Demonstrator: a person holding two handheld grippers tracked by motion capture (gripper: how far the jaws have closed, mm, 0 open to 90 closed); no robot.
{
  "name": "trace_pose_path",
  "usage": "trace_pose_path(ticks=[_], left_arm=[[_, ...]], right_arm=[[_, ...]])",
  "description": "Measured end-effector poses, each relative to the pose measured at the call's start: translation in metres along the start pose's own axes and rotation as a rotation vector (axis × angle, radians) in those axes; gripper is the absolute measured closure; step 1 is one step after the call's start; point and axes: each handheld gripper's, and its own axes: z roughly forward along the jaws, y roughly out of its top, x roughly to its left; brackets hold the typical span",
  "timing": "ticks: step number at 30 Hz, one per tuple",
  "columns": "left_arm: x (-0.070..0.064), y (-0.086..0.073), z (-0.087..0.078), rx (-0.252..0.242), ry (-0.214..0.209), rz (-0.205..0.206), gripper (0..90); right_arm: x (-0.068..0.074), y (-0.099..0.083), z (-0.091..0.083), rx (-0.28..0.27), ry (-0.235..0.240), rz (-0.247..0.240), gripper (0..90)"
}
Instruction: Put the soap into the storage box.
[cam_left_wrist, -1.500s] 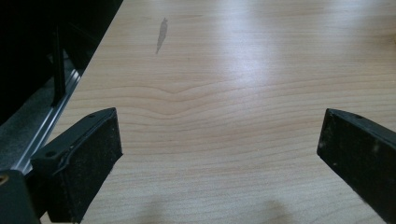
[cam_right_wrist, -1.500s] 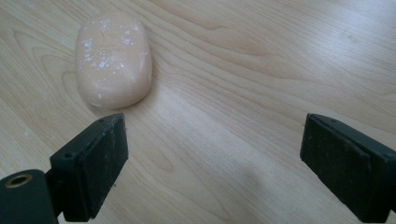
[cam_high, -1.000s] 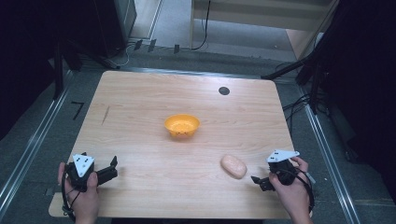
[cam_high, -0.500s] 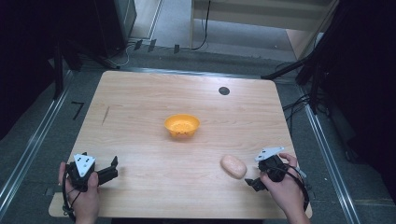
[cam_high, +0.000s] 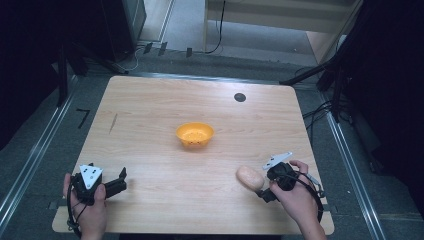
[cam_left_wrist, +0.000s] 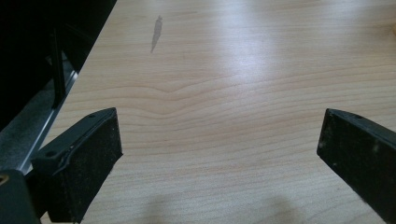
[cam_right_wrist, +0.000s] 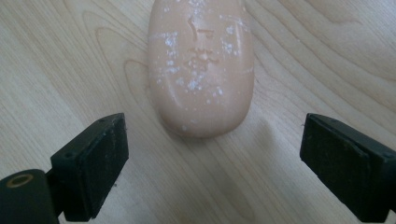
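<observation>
A pale peach, oval bar of soap (cam_right_wrist: 201, 65) lay flat on the wooden bench (cam_high: 150, 130) near its front right part, just ahead of the right hand-held gripper (cam_right_wrist: 212, 158), whose jaws stood wide apart and clear of it; its smooth top was flecked with white specks and bore a faint embossed mark, too worn to read; the left hand-held gripper (cam_left_wrist: 219, 154) hung wide open over bare wood at the front left; an orange bowl (cam_high: 195, 135) sat mid-bench, well apart from the soap.
</observation>
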Motion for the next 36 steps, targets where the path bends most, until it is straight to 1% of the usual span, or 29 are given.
trace_pose_path(ticks=[4, 5, 7, 9, 14, 16, 19, 21, 29, 31, 32, 36], left_arm=[[0.000, 0.000, 0.000, 0.002, 0.000, -0.001, 0.2], [0.000, 0.000, 0.000, 0.001, -0.001, -0.001, 0.2], [0.000, 0.000, 0.000, 0.001, -0.001, -0.001, 0.2], [0.000, 0.000, 0.000, 0.001, -0.002, -0.002, 0.2], [0.001, 0.000, 0.000, -0.001, -0.004, -0.008, 0.2], [0.001, 0.000, 0.000, -0.001, -0.003, -0.006, 0.2], [0.001, 0.000, 0.000, -0.001, -0.004, -0.008, 0.2], [0.001, 0.000, 0.000, -0.001, -0.005, -0.009, 0.2], [0.000, 0.000, 0.000, 0.003, -0.005, -0.003, 0.2], [0.000, 0.000, 0.000, 0.002, -0.003, -0.001, 0.2], [0.000, 0.000, 0.000, 0.002, -0.002, -0.001, 0.2], [0.000, 0.000, 0.000, 0.003, -0.002, -0.001, 0.2]], right_arm=[[0.001, 0.005, 0.004, 0.007, 0.006, -0.001, 8.7], [0.002, 0.006, 0.004, 0.008, 0.005, 0.008, 8.7], [0.001, 0.007, 0.005, 0.007, 0.006, 0.003, 8.7], [0.002, 0.010, 0.008, 0.008, 0.010, 0.013, 8.7], [0.003, 0.018, 0.012, 0.016, 0.007, 0.006, 9.2], [0.004, 0.020, 0.014, 0.018, 0.008, 0.005, 13.3], [0.005, 0.022, 0.015, 0.029, 0.006, 0.003, 13.6], [0.004, 0.024, 0.017, 0.036, 0.011, 0.011, 14.0], [0.005, 0.028, 0.020, 0.043, 0.010, 0.009, 16.0], [0.006, 0.029, 0.022, 0.040, 0.006, 0.004, 16.9], [0.006, 0.030, 0.023, 0.036, -0.005, 0.010, 19.6], [0.006, 0.030, 0.024, 0.039, -0.006, 0.017, 20.2]])
